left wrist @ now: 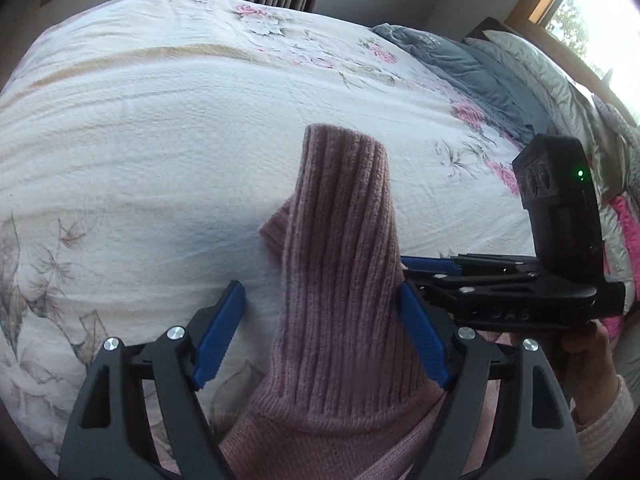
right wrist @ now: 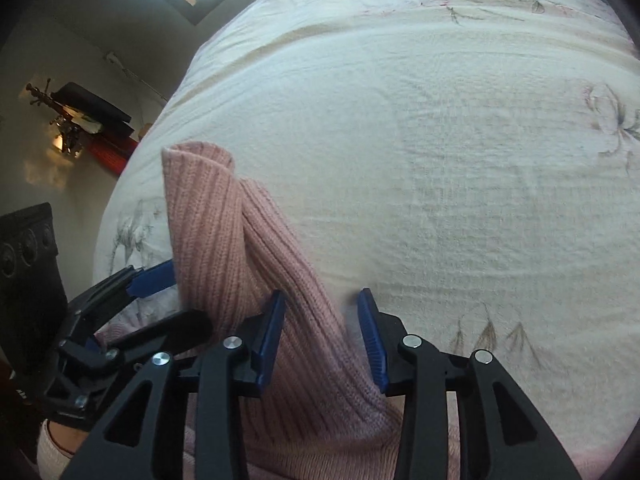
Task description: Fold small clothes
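A pink ribbed knit garment lies on the white floral bedspread. A long ribbed strip of it runs forward between my left gripper fingers, which stand wide open on either side; its right edge touches the right blue pad. In the right wrist view the same garment passes between my right gripper fingers. They are open; cloth touches the left pad and bedspread shows beside the right one. The curled strip end points away. Each gripper appears beside the other: right, left.
Grey and pale quilts are heaped along the bed's far right under a window. A sleeved hand holds the right gripper. Left of the bed, a wall and a dark shelf with objects show in the right wrist view.
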